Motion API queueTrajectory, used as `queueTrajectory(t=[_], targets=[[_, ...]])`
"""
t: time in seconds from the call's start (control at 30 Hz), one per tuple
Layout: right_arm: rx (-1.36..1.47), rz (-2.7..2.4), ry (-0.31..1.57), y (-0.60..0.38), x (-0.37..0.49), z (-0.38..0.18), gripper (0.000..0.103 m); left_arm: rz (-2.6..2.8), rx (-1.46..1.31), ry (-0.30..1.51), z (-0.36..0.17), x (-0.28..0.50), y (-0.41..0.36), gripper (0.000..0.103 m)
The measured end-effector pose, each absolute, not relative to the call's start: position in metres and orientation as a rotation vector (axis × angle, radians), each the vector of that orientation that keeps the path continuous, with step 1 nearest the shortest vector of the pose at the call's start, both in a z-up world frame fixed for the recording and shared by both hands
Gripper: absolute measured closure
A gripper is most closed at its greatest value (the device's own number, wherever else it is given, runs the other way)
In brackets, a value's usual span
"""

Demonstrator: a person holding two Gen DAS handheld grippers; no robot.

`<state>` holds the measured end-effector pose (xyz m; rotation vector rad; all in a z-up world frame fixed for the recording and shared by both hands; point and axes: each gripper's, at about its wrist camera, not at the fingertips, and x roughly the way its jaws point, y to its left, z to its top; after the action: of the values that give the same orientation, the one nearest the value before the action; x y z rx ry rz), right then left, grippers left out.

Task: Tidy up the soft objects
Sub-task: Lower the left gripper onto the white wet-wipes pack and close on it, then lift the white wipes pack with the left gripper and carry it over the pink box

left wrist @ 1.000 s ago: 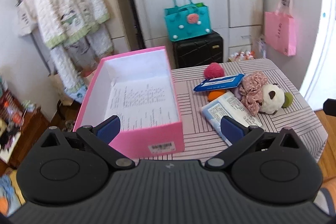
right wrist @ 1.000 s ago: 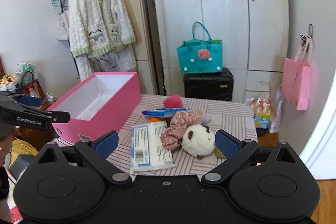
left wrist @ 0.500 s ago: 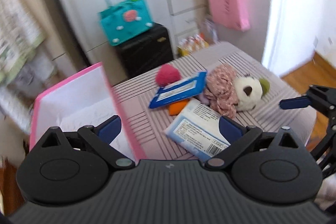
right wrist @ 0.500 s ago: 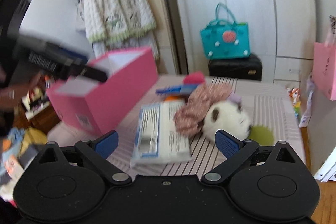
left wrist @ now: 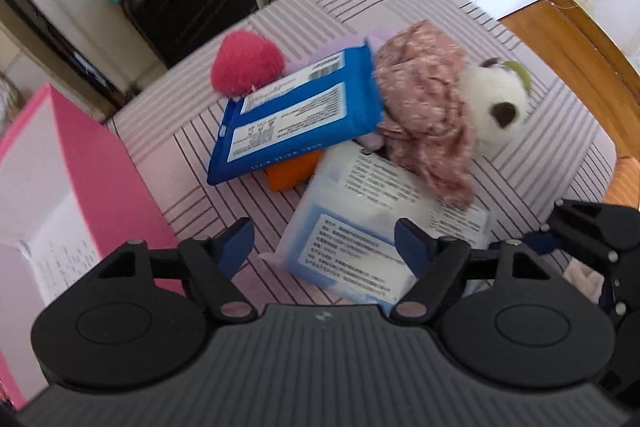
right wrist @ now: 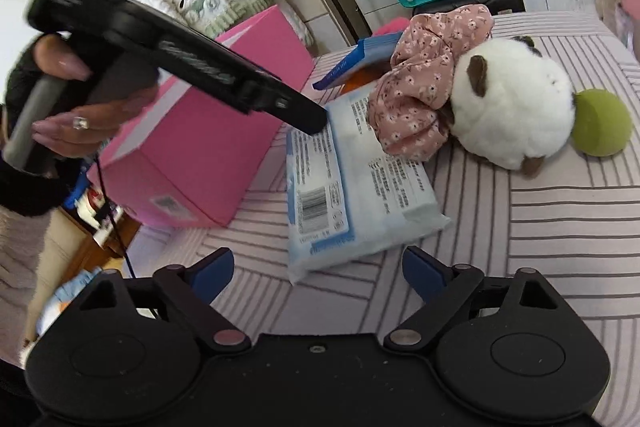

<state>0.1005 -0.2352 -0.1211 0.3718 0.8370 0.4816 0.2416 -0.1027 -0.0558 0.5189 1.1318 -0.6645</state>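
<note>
The left gripper [left wrist: 324,241] hangs over the striped tablecloth [left wrist: 540,131] with its jaws spread wide and nothing between them, its fingers pointing down at the near end of the white tissue pack [left wrist: 360,227]. In the right wrist view the same tool reaches in from the upper left, held in a bare hand [right wrist: 76,107] with a ring, and its dark tip sits at the far corner of that pack; whether it touches cannot be told. The right gripper [right wrist: 318,273] is low over the cloth, jaws also wide and empty, just short of the pack's near edge. Behind the pack lie a floral fabric scrunchie [right wrist: 416,79], a white plush toy [right wrist: 512,103], a green ball [right wrist: 600,123], a blue wipes packet [left wrist: 300,115] and a pink pompom [left wrist: 246,63]. The open pink box [right wrist: 208,131] stands beside them on the left.
</note>
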Motion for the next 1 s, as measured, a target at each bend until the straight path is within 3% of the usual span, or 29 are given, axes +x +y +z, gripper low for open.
queueTrajectory(t=[0.5,0.6,0.63,0.83,0.93,1.0], targets=[[0.409,0.484,0.866,-0.239,0.114,-0.119,0.017,-0.657,0.374,1.323,-0.086,0.261,-0.094,0.028],[0.414,0.469,0.869,-0.242,0.116,-0.118,0.031,-0.629,0.342,1.361,-0.089,0.256,-0.088,0.028],[0.413,0.462,0.871,-0.243,0.117,-0.117,0.038,-0.625,0.331,1.367,-0.089,0.255,-0.087,0.03],[0.389,0.359,0.868,-0.263,0.114,-0.116,0.06,-0.604,0.234,1.425,-0.09,0.237,-0.076,0.056],[0.368,0.317,0.862,-0.271,0.114,-0.115,0.062,-0.618,0.215,1.415,-0.088,0.223,-0.074,0.069],[0.331,0.275,0.844,-0.275,0.114,-0.113,0.061,-0.614,0.222,1.385,-0.089,0.214,-0.074,0.071]])
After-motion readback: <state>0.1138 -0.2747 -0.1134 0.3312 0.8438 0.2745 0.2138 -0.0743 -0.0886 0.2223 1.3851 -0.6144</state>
